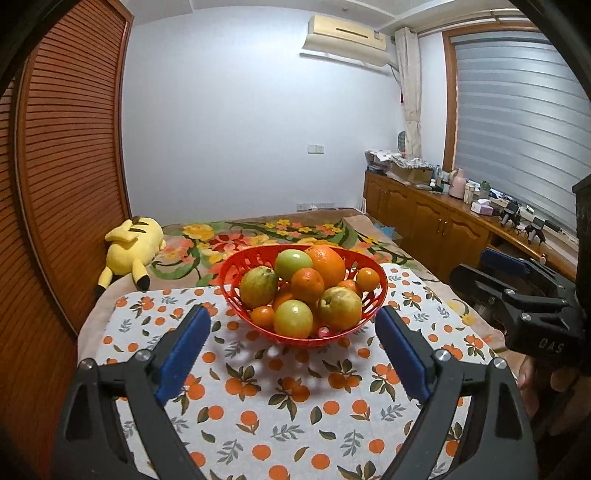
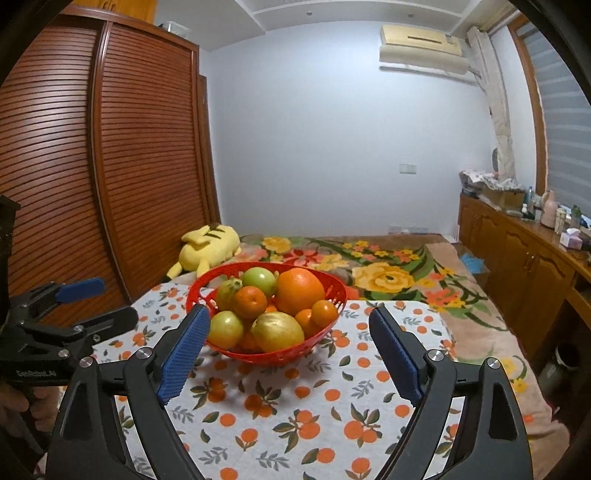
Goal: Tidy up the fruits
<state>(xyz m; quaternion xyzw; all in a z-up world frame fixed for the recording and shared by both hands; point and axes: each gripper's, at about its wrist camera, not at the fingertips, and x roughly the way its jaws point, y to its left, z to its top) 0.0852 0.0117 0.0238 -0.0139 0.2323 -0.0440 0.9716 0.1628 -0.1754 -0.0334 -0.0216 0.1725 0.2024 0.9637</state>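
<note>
Left wrist view: my left gripper (image 1: 291, 332) and right gripper (image 2: 288, 332) both gape wide, empty, short of the red basket (image 1: 236, 295) heaped with fruit on the patterned cloth (image 1: 295, 406). Nudging the pile risks the big orange (image 1: 327, 260) rolling off.

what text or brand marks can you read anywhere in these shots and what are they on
"GenRobot.AI": white print on the black body of the left tongs, seen from the right wrist view.
"DAS": faint raised letters on the black body of the right tongs, uncertain, possibly partial.
Air conditioner: small label, too blurred to read.
</note>
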